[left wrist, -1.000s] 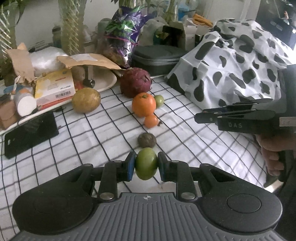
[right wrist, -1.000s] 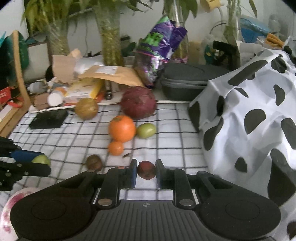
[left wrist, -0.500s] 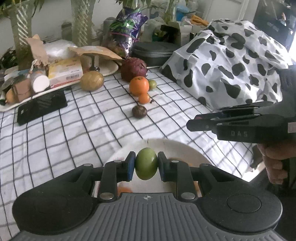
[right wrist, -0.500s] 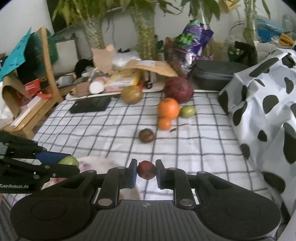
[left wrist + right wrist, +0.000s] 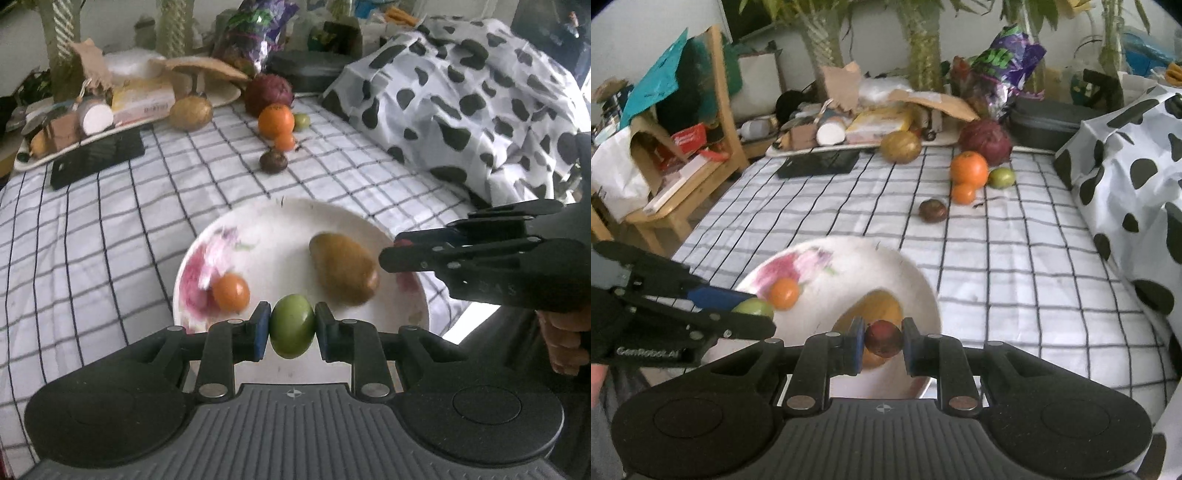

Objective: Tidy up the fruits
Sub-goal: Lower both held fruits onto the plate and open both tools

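My left gripper is shut on a green fruit and hangs over the near rim of a white flowered plate. On that plate lie a small orange fruit and a brown-yellow mango. My right gripper is shut on a small dark red fruit, above the plate's right part. The left gripper with its green fruit shows at the left in the right wrist view. Farther back on the checked cloth sit a big orange, a small orange, a green fruit, a dark brown fruit, a purple-red round fruit and a tan round fruit.
A cow-patterned cloth heap rises along the right side. A black phone, a tray of boxes and paper, a dark case and plant vases crowd the far edge. A wooden shelf stands left of the bed.
Both grippers have drawn back from the row of fruits toward the near edge, each still holding its fruit. The flowered plate with its two fruits has come into view beneath them.
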`<act>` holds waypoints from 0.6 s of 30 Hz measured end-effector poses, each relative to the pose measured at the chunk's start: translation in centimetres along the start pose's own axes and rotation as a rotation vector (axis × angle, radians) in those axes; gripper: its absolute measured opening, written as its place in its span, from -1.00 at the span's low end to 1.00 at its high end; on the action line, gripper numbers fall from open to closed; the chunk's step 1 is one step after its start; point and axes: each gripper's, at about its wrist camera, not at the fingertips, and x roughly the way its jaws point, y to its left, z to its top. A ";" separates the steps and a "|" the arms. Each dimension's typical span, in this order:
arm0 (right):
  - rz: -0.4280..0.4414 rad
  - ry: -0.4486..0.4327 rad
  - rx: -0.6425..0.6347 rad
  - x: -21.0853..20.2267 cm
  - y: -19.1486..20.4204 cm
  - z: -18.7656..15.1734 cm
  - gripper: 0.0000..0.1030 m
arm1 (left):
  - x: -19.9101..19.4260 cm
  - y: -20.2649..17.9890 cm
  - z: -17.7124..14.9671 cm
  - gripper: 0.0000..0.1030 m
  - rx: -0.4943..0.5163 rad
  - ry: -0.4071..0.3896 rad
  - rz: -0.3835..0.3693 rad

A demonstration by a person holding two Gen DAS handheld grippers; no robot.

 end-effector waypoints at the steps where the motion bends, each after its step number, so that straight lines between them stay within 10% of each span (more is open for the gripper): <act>1: 0.004 0.007 -0.007 -0.1 0.3 -0.3 -0.58 | 0.0 -0.1 -0.2 -0.51 -0.001 0.008 0.008; 15: 0.035 0.087 -0.091 0.3 2.6 -2.0 -0.56 | 0.1 -0.1 -1.4 -0.50 -0.020 0.053 0.077; 18: 0.014 0.078 -0.092 0.2 2.6 -2.1 0.13 | 0.2 0.0 -1.4 -0.44 -0.030 0.059 0.100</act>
